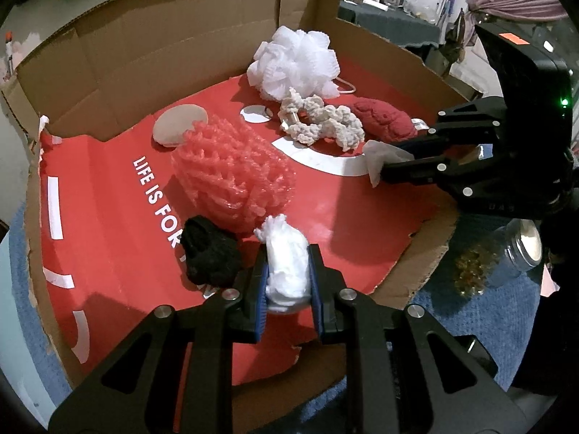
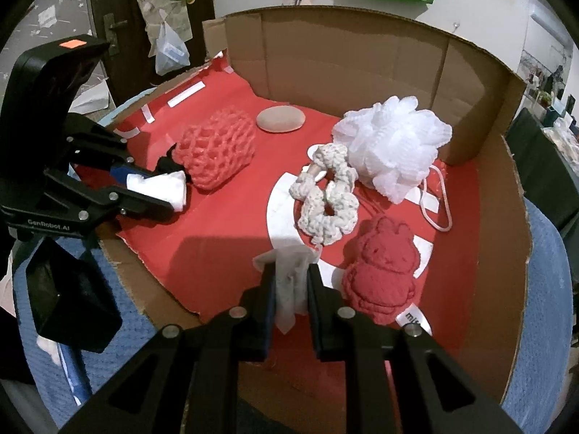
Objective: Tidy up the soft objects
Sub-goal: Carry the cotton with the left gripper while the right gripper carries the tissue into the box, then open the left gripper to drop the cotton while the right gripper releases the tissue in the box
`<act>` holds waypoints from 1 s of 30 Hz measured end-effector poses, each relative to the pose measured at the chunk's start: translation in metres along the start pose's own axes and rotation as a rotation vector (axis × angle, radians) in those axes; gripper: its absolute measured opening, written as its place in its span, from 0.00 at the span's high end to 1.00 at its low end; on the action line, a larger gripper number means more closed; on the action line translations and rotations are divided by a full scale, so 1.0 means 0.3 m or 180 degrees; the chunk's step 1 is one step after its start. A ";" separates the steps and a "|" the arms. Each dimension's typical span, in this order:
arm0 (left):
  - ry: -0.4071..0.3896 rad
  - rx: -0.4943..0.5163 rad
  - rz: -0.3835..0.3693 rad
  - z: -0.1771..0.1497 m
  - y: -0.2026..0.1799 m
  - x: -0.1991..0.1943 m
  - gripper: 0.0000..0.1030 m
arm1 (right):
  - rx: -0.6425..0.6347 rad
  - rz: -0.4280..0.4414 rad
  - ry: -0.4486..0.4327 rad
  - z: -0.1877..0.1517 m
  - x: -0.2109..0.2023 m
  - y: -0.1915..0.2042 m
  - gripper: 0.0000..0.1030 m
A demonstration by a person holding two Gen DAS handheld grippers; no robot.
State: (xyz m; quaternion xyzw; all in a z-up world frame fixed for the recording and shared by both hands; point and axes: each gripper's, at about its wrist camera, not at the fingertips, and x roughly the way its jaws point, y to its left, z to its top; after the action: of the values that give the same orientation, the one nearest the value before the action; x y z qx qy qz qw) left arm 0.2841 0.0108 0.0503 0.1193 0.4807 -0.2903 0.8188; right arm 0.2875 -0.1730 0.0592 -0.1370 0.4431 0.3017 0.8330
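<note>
Soft objects lie scattered over a flattened cardboard box (image 2: 499, 188) whose red printed face is up, its brown flaps standing at the back. The left claw (image 1: 289, 282) is clamped on a white crumpled wad (image 1: 287, 267), pinched between its blue-padded fingers near the box's front edge. Just beside that wad sits a black fuzzy lump (image 1: 211, 256), and behind it a pink foam net (image 1: 231, 177). The right claw (image 2: 289, 289) is closed on a pale tissue-like sheet (image 2: 289, 282), which hangs between its fingers above the red cardboard. Next to it, on the right, lies a red bunny-shaped sponge (image 2: 383, 271) with a white label at its lower end. A cream crocheted loop (image 2: 327, 195) rests behind the bunny, touching a white mesh bath pouf (image 2: 394, 144) whose cord trails to the right. A round beige pad (image 2: 280, 119) lies near the back flap. Under the box a blue textured cloth (image 2: 542, 289) covers the surface.
</note>
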 end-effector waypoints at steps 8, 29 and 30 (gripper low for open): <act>0.0031 0.0039 0.0039 -0.001 0.002 0.024 0.82 | 0.0016 -0.0008 -0.0002 0.002 0.015 -0.008 0.82; 0.0002 0.0053 0.0020 -0.005 -0.002 0.021 0.67 | -0.0044 -0.0024 -0.0053 0.009 -0.006 -0.002 0.53; 0.0002 0.0037 0.0021 -0.004 0.000 0.021 0.59 | -0.0041 -0.0020 -0.0055 0.010 -0.008 -0.002 0.52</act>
State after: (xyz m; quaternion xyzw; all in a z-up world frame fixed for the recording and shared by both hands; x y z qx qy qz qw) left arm 0.2854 0.0090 0.0442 0.1257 0.4790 -0.2904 0.8188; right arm 0.2887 -0.1729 0.0629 -0.1412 0.4335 0.3032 0.8368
